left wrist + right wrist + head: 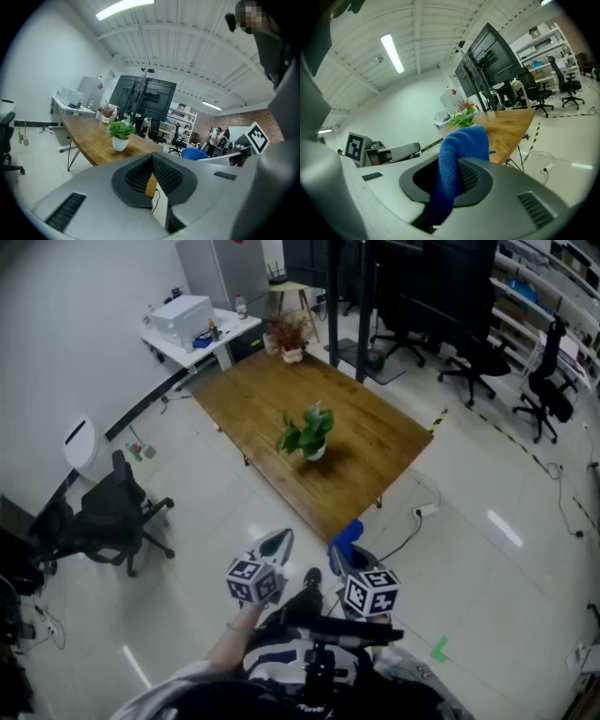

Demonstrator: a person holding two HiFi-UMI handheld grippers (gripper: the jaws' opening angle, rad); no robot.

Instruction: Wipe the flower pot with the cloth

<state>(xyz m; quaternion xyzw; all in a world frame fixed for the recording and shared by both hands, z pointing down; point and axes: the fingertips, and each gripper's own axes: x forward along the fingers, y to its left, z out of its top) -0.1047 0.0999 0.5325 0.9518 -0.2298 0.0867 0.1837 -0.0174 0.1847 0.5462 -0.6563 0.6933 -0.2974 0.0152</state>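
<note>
Your right gripper (pixel 461 180) grips the blue cloth (pixel 457 150); the left gripper (pixel 152 174) sits closed, empty. Step closer, then brace the flower pot (pixel 315 453) before wiping.

Bright overhead ceiling strip lights (pixel 392 52), floor glare, fisheye-warped dark edges, blurred near foreground

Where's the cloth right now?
The blue cloth is clamped between the jaws of the right gripper, low centre in the head view, just short of the wooden table's near corner.
</note>
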